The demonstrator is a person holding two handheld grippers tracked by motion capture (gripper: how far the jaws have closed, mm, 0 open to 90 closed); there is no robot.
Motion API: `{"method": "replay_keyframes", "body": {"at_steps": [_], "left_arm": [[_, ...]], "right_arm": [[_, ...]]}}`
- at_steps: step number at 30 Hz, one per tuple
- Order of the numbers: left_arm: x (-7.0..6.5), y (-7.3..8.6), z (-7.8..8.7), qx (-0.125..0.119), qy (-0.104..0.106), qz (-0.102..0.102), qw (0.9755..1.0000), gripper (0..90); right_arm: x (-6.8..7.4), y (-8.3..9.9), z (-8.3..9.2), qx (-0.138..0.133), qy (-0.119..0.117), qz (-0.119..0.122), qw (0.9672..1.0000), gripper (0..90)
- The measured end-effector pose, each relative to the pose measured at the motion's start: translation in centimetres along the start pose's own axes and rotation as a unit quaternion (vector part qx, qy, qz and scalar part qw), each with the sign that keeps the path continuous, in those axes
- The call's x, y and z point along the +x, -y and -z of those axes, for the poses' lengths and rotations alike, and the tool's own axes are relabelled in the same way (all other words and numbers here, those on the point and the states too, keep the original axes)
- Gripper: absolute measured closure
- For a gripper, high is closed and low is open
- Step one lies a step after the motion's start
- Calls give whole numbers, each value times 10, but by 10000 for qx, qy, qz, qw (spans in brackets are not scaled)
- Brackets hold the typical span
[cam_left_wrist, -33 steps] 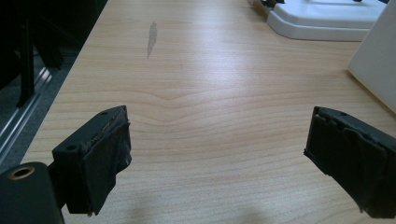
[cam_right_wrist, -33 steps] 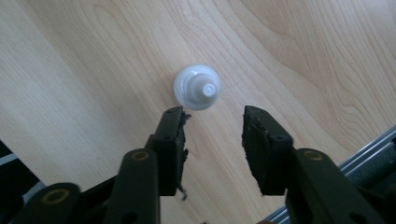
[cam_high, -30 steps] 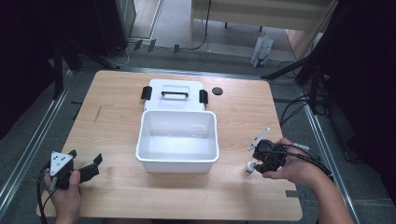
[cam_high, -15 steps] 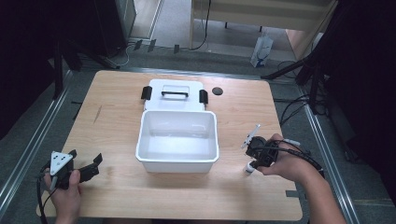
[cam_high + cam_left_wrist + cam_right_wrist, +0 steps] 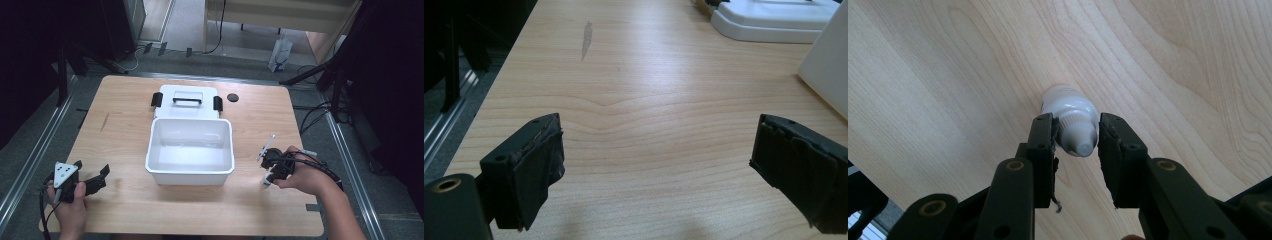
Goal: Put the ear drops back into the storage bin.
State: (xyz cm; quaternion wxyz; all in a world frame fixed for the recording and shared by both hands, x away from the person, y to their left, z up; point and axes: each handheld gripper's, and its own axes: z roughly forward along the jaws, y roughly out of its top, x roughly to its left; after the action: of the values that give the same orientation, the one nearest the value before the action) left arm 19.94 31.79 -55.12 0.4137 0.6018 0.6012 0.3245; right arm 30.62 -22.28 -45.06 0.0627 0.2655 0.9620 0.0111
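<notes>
Left gripper [image 5: 92, 181] low at the table's [image 5: 125, 130] seven o'clock corner, held in the person's left hand [image 5: 70, 205]; grey three-cornered plate on top; in the left gripper view its jaws stand wide apart with bare wood between them, nothing held; a pale scuff mark [image 5: 586, 39] on the wood at eleven o'clock from the jaws.

Table centre: white plastic bin [image 5: 190, 172], open and empty-looking, rim facing up; its white lid [image 5: 186, 102] lies flat just beyond it at twelve o'clock, touching or nearly touching the bin's far edge; lid has a black handle across its middle and a black latch at each end. Small black round disc [image 5: 232, 97] on the wood just at three o'clock of the lid.

Right gripper [image 5: 270, 170] at three o'clock of the bin, near but apart from it, held in the person's right hand [image 5: 305, 175]; tipped down toward the tabletop. In the right gripper view a small white bottle [image 5: 1070, 117] stands on the wood, seen from above, its cap sitting between the two fingers [image 5: 1043, 145]; the left finger looks pressed to the cap, the right close alongside; whether the grip is fully closed on it I cannot tell. In the high view the bottle [image 5: 265, 182] shows as a white bit at the gripper's tip.

No readable brand, label or writing on bottle, bin or lid.
</notes>
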Motion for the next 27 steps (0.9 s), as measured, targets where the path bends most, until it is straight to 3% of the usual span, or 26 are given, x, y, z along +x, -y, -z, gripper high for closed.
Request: {"method": "replay_keyframes", "body": {"at_steps": [9, 12, 16, 27], "left_arm": [[0, 0, 0, -7, -9, -13, 10000, 74], [0, 0, 0, -9, -9, -12, 10000, 74], [0, 0, 0, -18, -7, -14, 10000, 74], [0, 0, 0, -10, 4, 1, 10000, 74]], "right_arm": [[-1, 2, -2, -100, -151, 15, 9998, 719], [2, 4, -2, -201, -309, 363, 9987, 721], [6, 5, -1, -167, -307, 613, 9975, 722], [2, -6, 29, -393, -201, 702, 9966, 721]]}}
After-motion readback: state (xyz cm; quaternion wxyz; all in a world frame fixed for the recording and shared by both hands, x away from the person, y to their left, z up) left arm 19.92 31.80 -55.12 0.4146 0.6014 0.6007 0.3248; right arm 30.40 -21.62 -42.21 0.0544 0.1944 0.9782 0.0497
